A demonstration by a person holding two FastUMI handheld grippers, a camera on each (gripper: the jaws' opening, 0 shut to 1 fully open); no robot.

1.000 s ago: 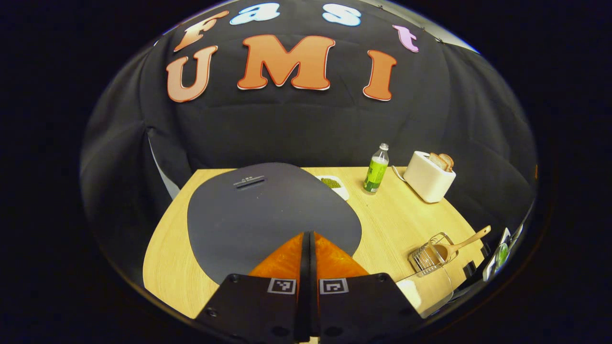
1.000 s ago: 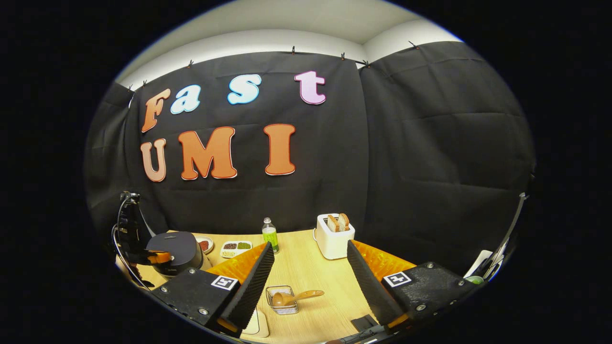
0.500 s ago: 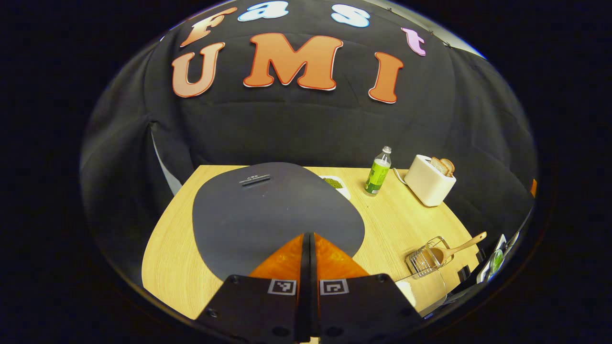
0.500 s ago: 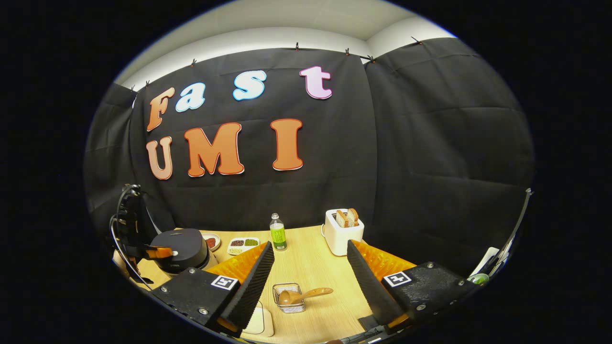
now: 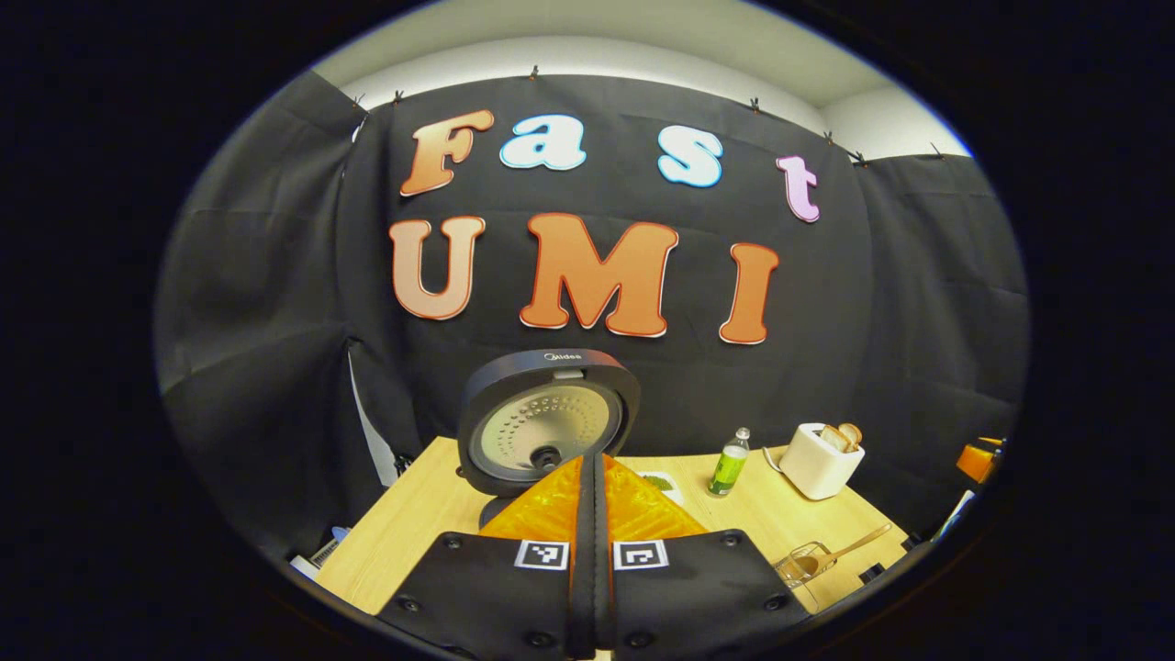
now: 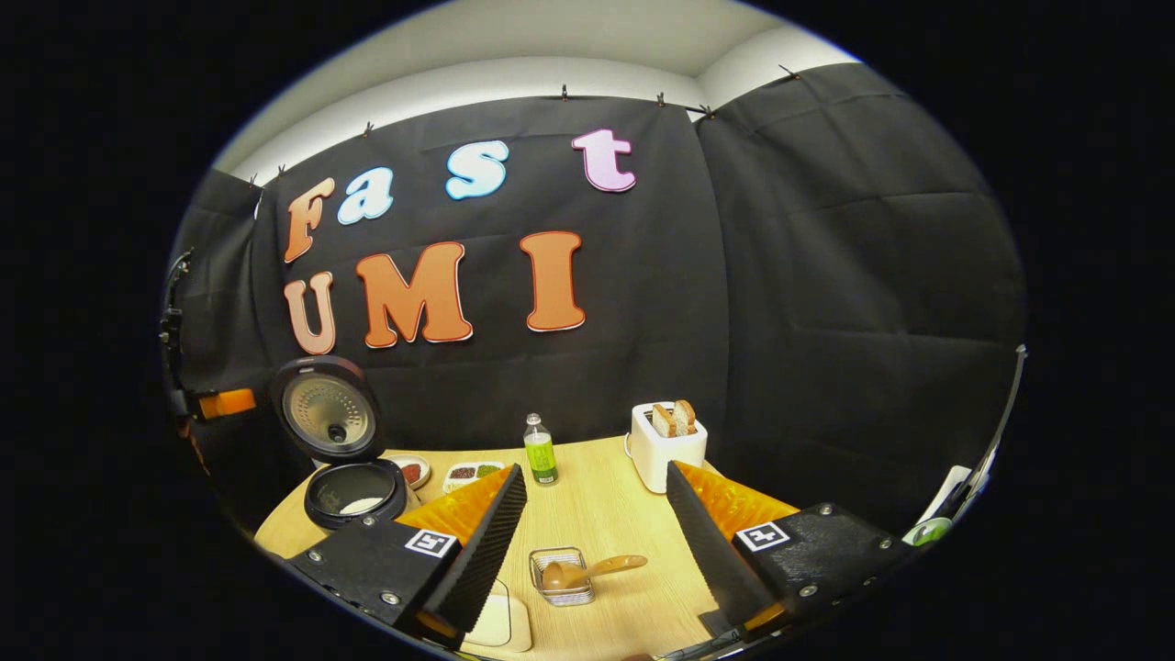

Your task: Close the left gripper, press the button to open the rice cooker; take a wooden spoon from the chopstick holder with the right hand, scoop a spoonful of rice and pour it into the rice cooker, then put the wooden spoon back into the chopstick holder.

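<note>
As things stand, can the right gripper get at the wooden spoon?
Probably yes: the right gripper has its jaws wide open, and the wooden spoon lies in the chopstick holder directly ahead, handle sticking out, nothing between.

Wooden table (image 6: 597,514) and its load

On it: open rice cooker (image 6: 353,491), dishes (image 6: 468,473), bottle (image 6: 540,450), toaster (image 6: 668,445), wire chopstick holder (image 6: 562,576).
</note>
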